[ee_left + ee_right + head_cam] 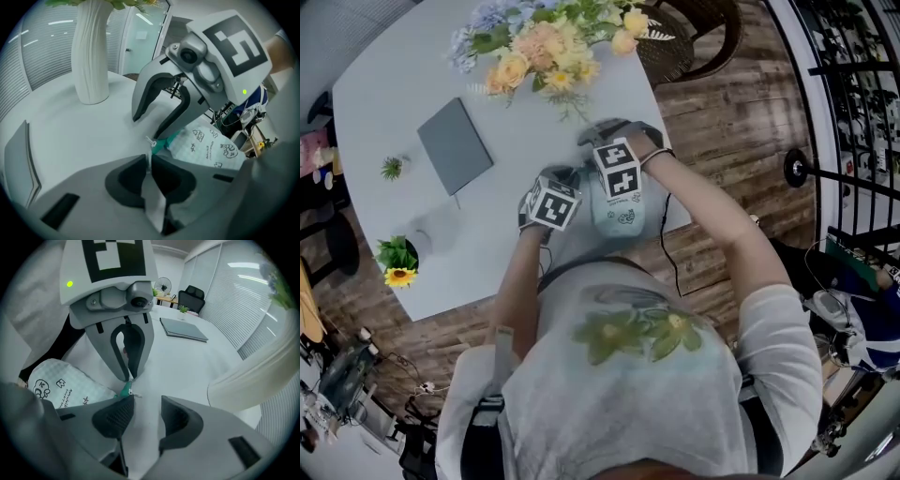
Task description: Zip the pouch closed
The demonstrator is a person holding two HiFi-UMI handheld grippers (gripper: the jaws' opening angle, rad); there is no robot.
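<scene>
The pouch (619,214) is pale with small printed drawings and lies on the white table (384,112) near its front edge. Its green zipper end with a small metal pull (151,140) points away from me. My left gripper (150,164) is shut on the pouch's fabric edge just behind the pull; its marker cube (551,204) shows left of the pouch. My right gripper (145,401) is open and points steeply down, with the pull (129,392) just ahead of its left pad (115,416) and nothing between the pads. In the right gripper view the pouch (61,385) lies at the left.
A white vase (91,56) with flowers (553,47) stands at the table's far side. A grey notebook (455,145) lies to the left, with a tiny plant (391,169) and a sunflower pot (397,262) nearer the left edge. A wicker chair (684,37) stands beyond the table.
</scene>
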